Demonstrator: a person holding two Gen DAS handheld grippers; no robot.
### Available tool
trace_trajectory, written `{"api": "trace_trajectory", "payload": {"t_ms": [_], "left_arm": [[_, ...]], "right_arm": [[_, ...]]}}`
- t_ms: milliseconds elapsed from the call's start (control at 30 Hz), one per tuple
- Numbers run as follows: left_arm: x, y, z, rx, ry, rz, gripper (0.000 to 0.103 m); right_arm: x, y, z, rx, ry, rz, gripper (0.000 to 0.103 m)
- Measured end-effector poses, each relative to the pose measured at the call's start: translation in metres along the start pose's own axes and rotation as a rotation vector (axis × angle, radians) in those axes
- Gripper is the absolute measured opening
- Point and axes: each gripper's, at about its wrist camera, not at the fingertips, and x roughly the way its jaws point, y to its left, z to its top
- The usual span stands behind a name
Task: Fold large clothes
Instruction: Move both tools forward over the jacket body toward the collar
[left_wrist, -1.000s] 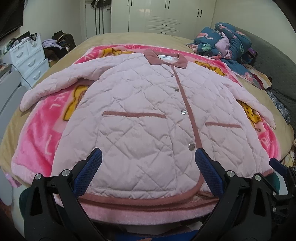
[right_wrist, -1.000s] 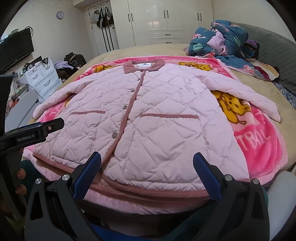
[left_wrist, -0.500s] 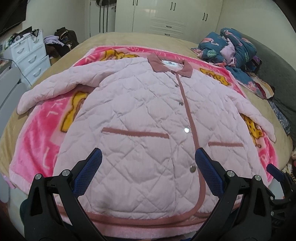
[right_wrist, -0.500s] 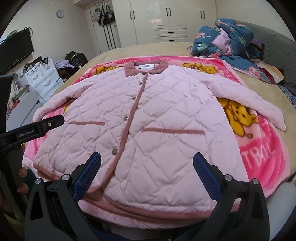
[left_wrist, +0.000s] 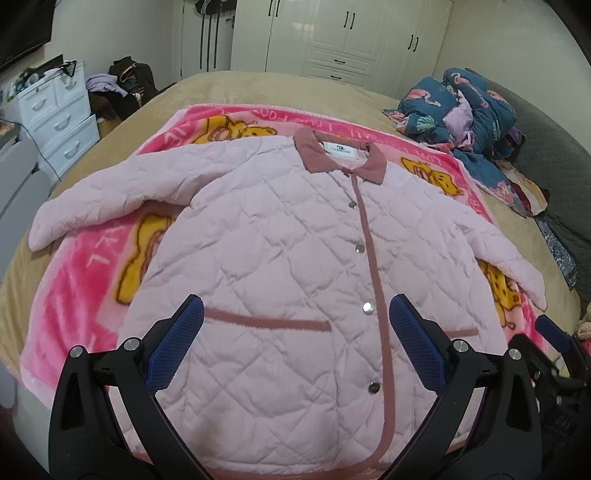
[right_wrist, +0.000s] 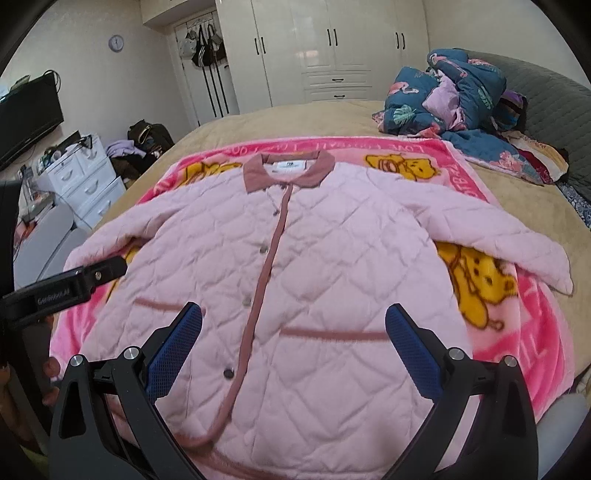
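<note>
Both wrist views are fisheye: straight lines bow outward and the corners fall to black vignette. Illumination is soft, even indoor light with faint shadows only. The right wrist view is brighter, with glare on the glossy wardrobe doors (right_wrist: 314, 55); the left wrist view is dimmer and cooler, its wardrobe doors (left_wrist: 354, 37) less washed out. Slight blur softens the pink blanket (right_wrist: 517, 332) in the right wrist view, and its near edge (left_wrist: 74, 295) in the left.
</note>
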Motion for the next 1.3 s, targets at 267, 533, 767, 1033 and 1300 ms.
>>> {"api": "trace_trajectory", "payload": {"t_ms": [267, 533, 767, 1033, 1300], "left_arm": [[0.008, -0.008, 0.028, 0.015, -0.009, -0.005, 0.094], [0.026, -0.016, 0.061, 0.012, -0.019, -0.031, 0.094], [0.046, -0.032, 0.085, 0.031, -0.013, -0.030, 0.094], [0.080, -0.059, 0.106, 0.077, 0.022, -0.055, 0.094], [0.111, -0.079, 0.121, 0.079, 0.029, -0.055, 0.094]], "right_arm": [[0.012, -0.008, 0.035, 0.022, -0.023, -0.009, 0.099], [0.022, -0.017, 0.066, 0.044, -0.055, -0.025, 0.099], [0.032, -0.038, 0.094, 0.083, -0.088, -0.055, 0.099], [0.053, -0.082, 0.119, 0.178, -0.101, -0.099, 0.099], [0.073, -0.140, 0.131, 0.273, -0.112, -0.196, 0.099]]}}
